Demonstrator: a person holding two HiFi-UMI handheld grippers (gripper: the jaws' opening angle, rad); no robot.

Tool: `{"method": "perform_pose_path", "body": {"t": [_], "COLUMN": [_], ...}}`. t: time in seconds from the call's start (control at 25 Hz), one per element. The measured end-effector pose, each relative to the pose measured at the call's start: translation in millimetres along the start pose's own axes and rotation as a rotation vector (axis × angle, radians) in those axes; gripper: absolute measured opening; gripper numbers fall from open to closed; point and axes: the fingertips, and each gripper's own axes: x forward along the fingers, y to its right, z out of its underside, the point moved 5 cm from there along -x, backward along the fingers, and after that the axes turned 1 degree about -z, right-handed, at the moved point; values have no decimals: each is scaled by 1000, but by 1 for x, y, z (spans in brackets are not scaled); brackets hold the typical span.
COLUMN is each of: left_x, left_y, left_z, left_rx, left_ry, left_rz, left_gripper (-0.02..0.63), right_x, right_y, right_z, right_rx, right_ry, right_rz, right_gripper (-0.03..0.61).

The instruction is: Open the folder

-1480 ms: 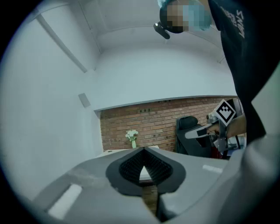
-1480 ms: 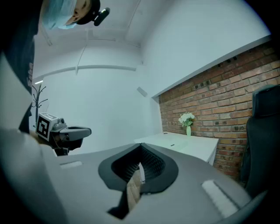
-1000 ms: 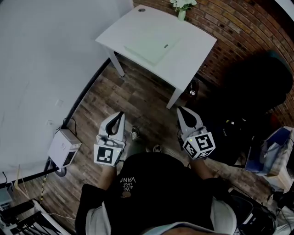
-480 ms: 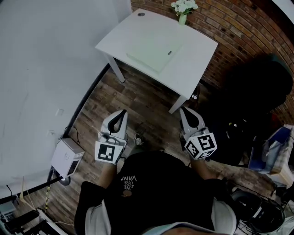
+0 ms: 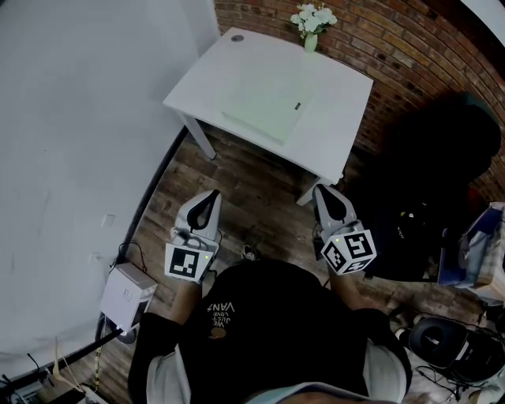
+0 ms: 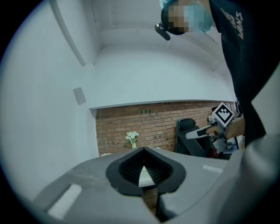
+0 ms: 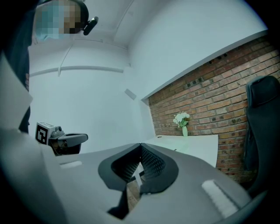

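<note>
Left gripper (image 5: pixel 210 196): hanging in front of the torso, pointing about level toward the table; jaws sitting fully together, gripping nothing.
Right gripper (image 5: pixel 323 189): hanging alongside at the same height, tipping slightly downward; jaws likewise pressing tip to tip, carrying nothing.
Floor (image 5: pixel 245 185): wood planks lying between the person and the table; white box (image 5: pixel 126 293) with a cable sitting low at the left by the wall, well apart from both tools.
Table (image 5: pixel 237 63): standing ahead against the brick wall (image 5: pixel 394 43), looking out of reach from here.
Folder (image 5: pixel 267 110): lying flat, apparently closed, near the table's middle; showing a small dark mark by its right edge, too small to tell whether clasp or label.
Vase of flowers (image 5: pixel 312 22): standing upright at the table's far edge, just beyond the folder's far corner.
Chair (image 5: pixel 442 158): looming dark to the right of the table.
Step in hand: judging this as the approach, with the folder untouched.
Risk, sliding: arriving with the jaws together and prodding the cover edge, pushing the whole folder across the smooth top rather than lifting the cover.
Risk, vase: shoving the folder away from the person, nudging the vase and tipping it.
Risk, grip: pinching both covers at once, raising the folder shut instead of opening it.
</note>
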Motion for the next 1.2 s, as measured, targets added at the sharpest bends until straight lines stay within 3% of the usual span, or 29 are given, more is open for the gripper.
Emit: {"method": "perform_pose_path", "body": {"t": [0.6,1.2], "left_x": [6,72], "left_y": [-64,-65], "left_z": [22,22], "left_rx": [-15,0], "left_ry": [-7,-23], "left_rz": [89,124], "left_gripper": [0,0], "right_x": [42,73], "right_y": [-26,30], "right_z": [13,1], "right_rx": [24,35], "right_ry": [23,14], "right_rz": [110,146], "right_gripper": [2,1]}}
